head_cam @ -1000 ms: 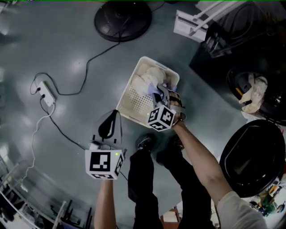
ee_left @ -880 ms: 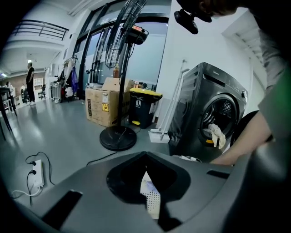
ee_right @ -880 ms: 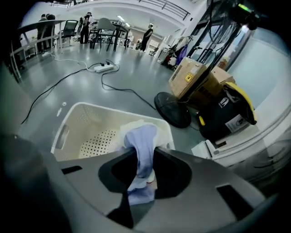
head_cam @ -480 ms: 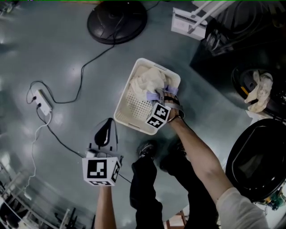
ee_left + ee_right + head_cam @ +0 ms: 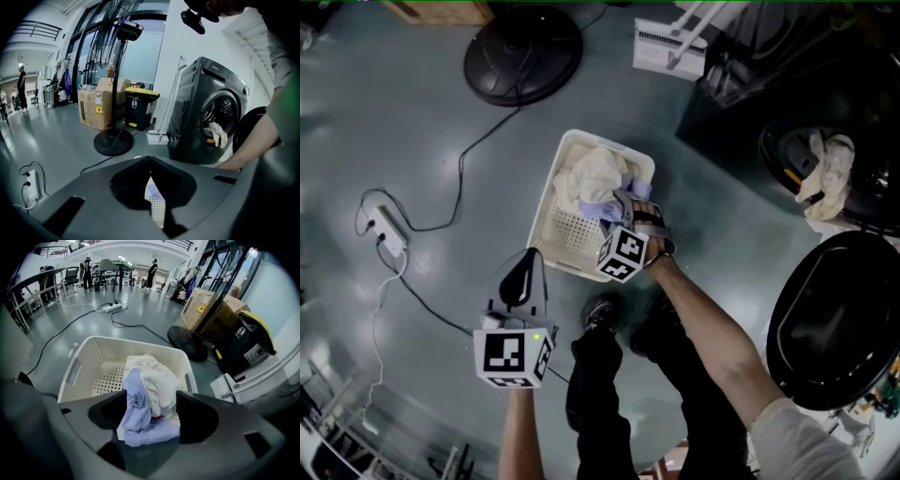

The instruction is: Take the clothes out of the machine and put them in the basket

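The left gripper (image 5: 523, 274) hangs clenched and empty just off the near left corner of the white basket (image 5: 546, 202). At the basket's right edge the right gripper (image 5: 626, 204) has just been opening; its jaws stand released around a lavender cloth (image 5: 602, 208) lying against the cream clothes (image 5: 595, 173).

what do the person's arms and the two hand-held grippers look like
The left hand-held gripper and the right hand-held gripper look alike. Each has broad, dark grey moulded jaws. Behind the jaws sits a white cube with black square markers on its faces. Both forearms are bare, and a light short sleeve shows at the right shoulder.
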A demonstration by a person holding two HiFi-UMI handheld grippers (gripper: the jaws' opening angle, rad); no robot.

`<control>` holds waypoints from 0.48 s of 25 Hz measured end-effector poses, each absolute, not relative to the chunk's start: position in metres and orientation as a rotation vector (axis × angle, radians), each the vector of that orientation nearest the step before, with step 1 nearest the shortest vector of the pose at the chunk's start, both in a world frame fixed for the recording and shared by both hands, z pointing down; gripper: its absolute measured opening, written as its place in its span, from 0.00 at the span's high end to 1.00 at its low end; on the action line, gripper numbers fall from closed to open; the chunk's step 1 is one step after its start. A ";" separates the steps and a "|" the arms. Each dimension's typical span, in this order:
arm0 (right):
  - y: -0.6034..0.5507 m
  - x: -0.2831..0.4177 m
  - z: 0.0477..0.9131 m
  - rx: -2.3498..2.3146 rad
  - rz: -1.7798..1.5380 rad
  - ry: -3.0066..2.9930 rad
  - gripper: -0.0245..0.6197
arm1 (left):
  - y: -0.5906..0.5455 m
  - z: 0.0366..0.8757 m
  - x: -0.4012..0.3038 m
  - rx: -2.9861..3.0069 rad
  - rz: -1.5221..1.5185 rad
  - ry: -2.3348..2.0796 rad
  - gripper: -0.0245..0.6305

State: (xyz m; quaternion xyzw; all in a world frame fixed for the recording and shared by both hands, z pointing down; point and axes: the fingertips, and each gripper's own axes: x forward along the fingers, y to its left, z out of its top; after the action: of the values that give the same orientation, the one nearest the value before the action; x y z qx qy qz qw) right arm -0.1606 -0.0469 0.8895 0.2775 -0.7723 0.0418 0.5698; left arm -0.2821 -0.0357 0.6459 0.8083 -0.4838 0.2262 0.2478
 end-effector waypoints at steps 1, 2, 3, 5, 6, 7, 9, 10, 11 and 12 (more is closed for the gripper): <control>-0.044 -0.158 0.878 0.674 0.105 -1.826 0.44 | -0.037 0.639 -0.276 2.213 0.615 -1.309 0.93; -0.041 -0.154 0.867 0.698 0.114 -1.838 0.44 | -0.038 0.632 -0.270 2.222 0.614 -1.296 0.93; -0.037 -0.150 0.856 0.724 0.122 -1.846 0.45 | -0.039 0.624 -0.263 2.232 0.613 -1.282 0.93; -0.031 -0.139 0.831 0.786 0.135 -1.854 0.55 | -0.039 0.609 -0.248 2.253 0.613 -1.248 0.93; -0.029 -0.133 0.818 0.826 0.140 -1.860 0.60 | -0.040 0.602 -0.241 2.262 0.613 -1.232 0.93; -0.028 -0.128 0.804 0.875 0.145 -1.865 0.70 | -0.040 0.595 -0.234 2.270 0.614 -1.216 0.93; -0.027 -0.114 0.776 0.981 0.165 -1.869 0.80 | -0.042 0.581 -0.219 2.289 0.613 -1.185 0.93; -0.026 -0.106 0.764 1.030 0.181 -1.867 0.86 | -0.043 0.575 -0.212 2.298 0.613 -1.170 0.93; -0.025 -0.098 0.753 1.075 0.204 -1.864 0.88 | -0.044 0.569 -0.205 2.305 0.612 -1.155 0.93; -0.024 -0.091 0.744 1.115 0.235 -1.863 0.90 | -0.045 0.564 -0.199 2.312 0.613 -1.141 0.93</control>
State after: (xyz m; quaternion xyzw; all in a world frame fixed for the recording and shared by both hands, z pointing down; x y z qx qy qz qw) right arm -0.0908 -0.0239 0.7437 0.4530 -0.7571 0.0955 0.4608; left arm -0.1987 -0.0448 0.5640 0.8462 -0.4176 0.2243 0.2433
